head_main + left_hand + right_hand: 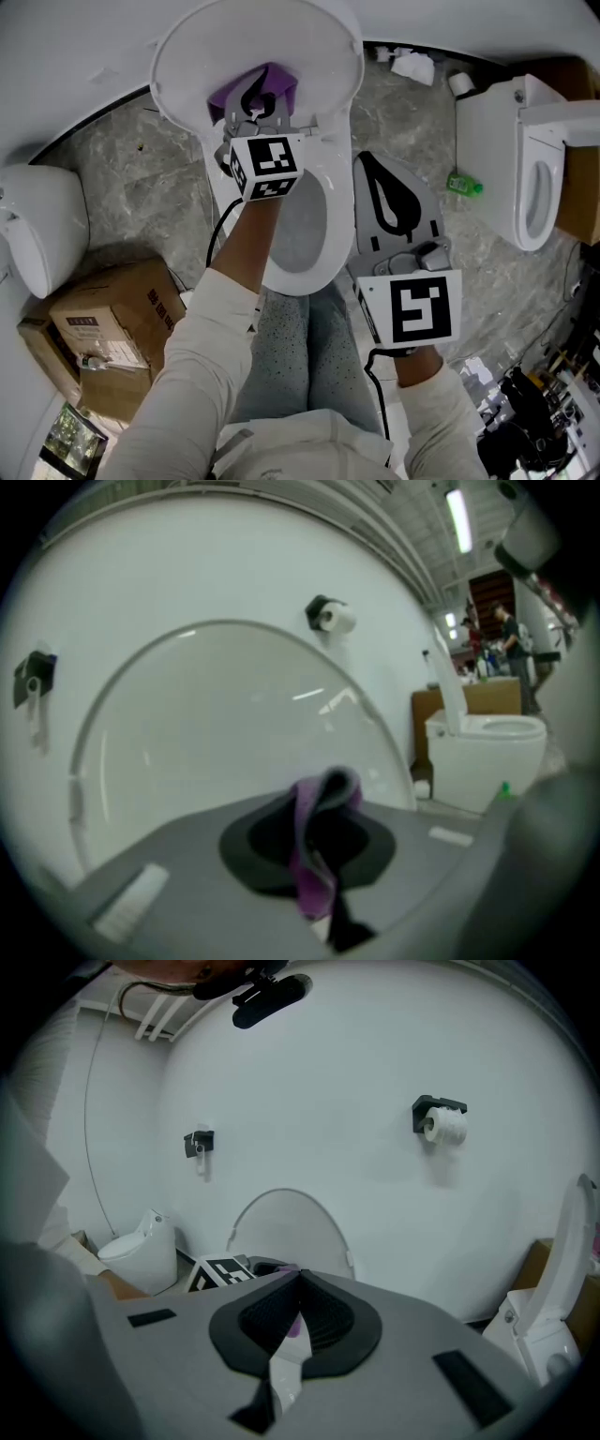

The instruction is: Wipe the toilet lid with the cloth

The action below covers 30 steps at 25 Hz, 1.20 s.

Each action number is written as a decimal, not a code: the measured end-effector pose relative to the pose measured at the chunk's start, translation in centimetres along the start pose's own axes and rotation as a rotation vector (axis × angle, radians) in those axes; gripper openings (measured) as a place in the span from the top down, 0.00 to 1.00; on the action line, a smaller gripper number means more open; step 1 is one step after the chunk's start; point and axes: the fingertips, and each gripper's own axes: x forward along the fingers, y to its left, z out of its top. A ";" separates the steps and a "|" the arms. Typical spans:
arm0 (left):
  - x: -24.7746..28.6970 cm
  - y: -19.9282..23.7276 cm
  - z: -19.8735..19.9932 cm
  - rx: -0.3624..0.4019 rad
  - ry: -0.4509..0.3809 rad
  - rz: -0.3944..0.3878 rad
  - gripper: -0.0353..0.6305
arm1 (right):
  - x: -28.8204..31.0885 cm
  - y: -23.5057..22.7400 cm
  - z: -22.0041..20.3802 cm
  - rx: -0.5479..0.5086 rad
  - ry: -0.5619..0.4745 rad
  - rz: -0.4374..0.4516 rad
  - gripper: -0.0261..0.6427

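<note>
Gripping the purple cloth, the left hand-held gripper has its jaws clamped on a bunched fold of the fabric, which loops up between them in the left gripper view. The toilet lid stands raised against the curved white wall, and the cloth sits low on its inner face, near the hinge end above the bowl. I cannot tell for sure whether fabric and lid are actually touching.

The right hand-held gripper hangs beside the toilet seat, to its right, jaws closed together with nothing held.

From where things lie, I'd judge the wiping is at an early point or in mid-stroke. The lid's surface looks evenly glossy, with no streak or wet band to show which parts have been covered. The broad upper arc and both side edges lie well clear of the cloth, so those would seem left to do, along with the rim.
</note>
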 end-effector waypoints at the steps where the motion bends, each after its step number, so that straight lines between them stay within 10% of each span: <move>1: 0.7 -1.7 0.6 0.020 -0.014 -0.043 0.92 | -0.2 -0.2 -0.2 0.000 0.002 -0.005 0.94; 9: 2.7 -8.3 -0.5 0.214 -0.013 -0.272 0.92 | -1.1 -0.3 -1.7 0.025 0.029 -0.020 0.94; 18: -1.8 2.4 -13.5 0.205 0.259 -0.110 0.92 | 0.0 1.2 -2.2 0.028 0.028 0.028 0.94; 23: -4.7 7.3 -19.7 0.071 0.435 0.054 0.92 | 0.1 1.1 -3.0 0.025 0.042 0.032 0.94; 30: -0.6 0.3 -19.4 0.082 0.462 -0.077 0.92 | 0.0 -0.5 -4.5 0.032 0.070 0.002 0.94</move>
